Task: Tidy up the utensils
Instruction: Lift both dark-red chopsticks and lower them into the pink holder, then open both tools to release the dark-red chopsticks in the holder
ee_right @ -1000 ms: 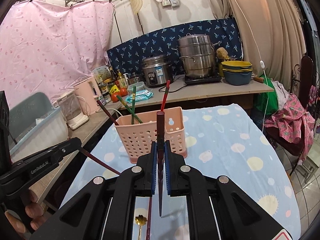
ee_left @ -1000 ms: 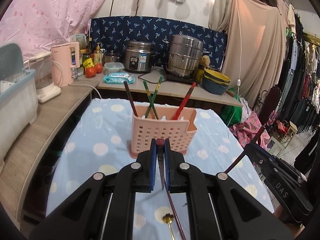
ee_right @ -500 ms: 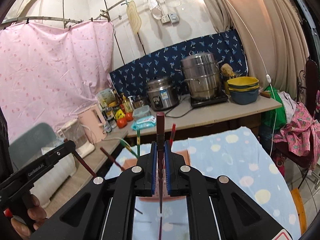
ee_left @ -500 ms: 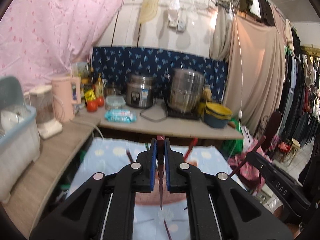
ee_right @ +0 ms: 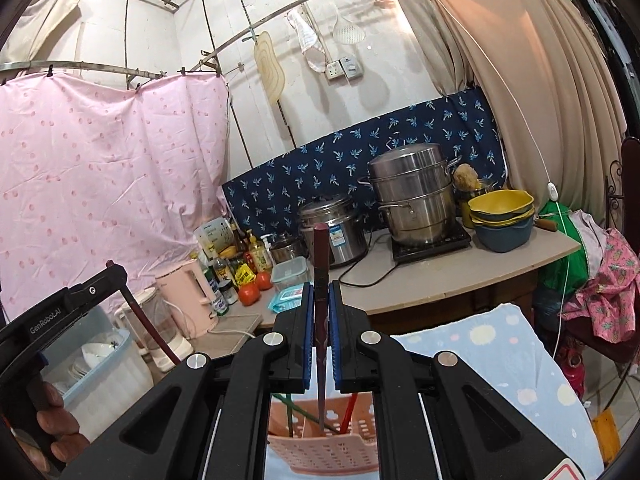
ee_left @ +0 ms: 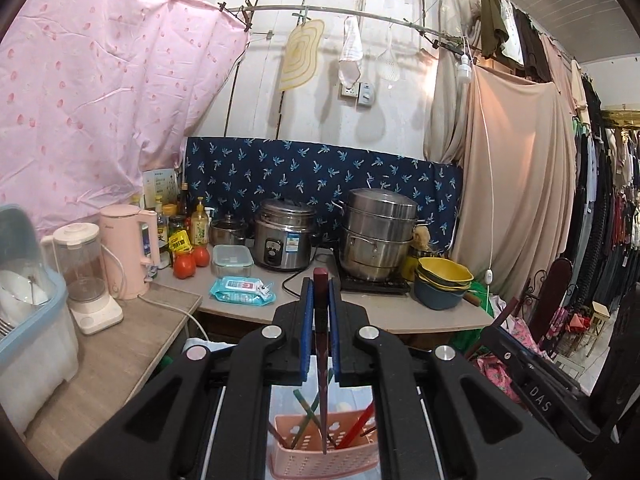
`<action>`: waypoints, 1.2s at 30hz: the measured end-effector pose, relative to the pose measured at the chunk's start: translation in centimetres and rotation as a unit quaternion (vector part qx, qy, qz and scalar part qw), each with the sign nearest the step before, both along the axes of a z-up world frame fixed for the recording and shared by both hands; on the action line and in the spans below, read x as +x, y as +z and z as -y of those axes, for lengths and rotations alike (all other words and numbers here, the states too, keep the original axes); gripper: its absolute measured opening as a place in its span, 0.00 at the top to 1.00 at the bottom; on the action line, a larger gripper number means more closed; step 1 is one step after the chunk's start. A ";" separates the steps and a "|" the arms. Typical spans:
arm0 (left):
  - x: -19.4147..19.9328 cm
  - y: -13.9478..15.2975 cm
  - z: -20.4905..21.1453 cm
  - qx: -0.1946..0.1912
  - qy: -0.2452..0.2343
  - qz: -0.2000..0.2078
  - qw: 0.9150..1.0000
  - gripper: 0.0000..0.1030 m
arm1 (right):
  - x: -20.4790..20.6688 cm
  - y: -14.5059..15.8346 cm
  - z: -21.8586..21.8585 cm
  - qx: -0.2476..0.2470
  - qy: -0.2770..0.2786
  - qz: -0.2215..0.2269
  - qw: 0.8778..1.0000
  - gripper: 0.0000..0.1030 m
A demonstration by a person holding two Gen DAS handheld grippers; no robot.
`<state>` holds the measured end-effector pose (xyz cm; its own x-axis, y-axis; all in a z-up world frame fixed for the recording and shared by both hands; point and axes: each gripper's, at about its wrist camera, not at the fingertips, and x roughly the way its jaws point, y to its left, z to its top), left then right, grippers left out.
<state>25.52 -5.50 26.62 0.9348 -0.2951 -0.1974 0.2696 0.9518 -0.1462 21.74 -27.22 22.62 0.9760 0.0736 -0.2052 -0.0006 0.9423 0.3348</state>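
Note:
My left gripper (ee_left: 320, 292) is shut on a dark red chopstick (ee_left: 321, 380) held upright, its tip hanging over the pink slotted basket (ee_left: 320, 464) low in the left wrist view. My right gripper (ee_right: 320, 296) is shut on a second dark red chopstick (ee_right: 321, 264), tip down just above the same basket (ee_right: 324, 454). Green, red and brown chopsticks lean inside the basket. In the right wrist view, the left gripper body (ee_right: 60, 312) and a person's hand (ee_right: 52, 420) show at far left.
The basket stands on a blue dotted tablecloth (ee_right: 500, 356). Behind it a counter (ee_left: 400, 312) holds a rice cooker (ee_left: 284, 240), a steel steamer pot (ee_left: 378, 232), stacked bowls (ee_left: 442, 284), tomatoes, a pink kettle (ee_left: 128, 248) and a blender. A blue dish bin (ee_left: 28, 320) sits at left.
Both grippers have risen with their chopsticks still clamped. The basket has slid from mid-frame to the bottom of both views, and the chopstick tips now hang over its top.

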 end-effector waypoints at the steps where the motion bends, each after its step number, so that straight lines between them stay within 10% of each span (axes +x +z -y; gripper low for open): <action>1: 0.3 -0.1 0.1 0.001 0.001 -0.001 1.000 0.93 | 0.5 -0.1 0.0 0.001 0.001 -0.002 1.000 0.93; 26: 5.2 -7.3 -0.2 0.009 0.018 -0.080 0.997 0.92 | 6.1 -8.0 -1.3 -0.006 0.008 -0.097 0.995 0.92; 36: 5.0 -7.6 -0.3 0.012 0.025 -0.086 0.996 0.75 | 5.2 -7.8 -1.1 -0.011 0.002 -0.092 0.996 0.73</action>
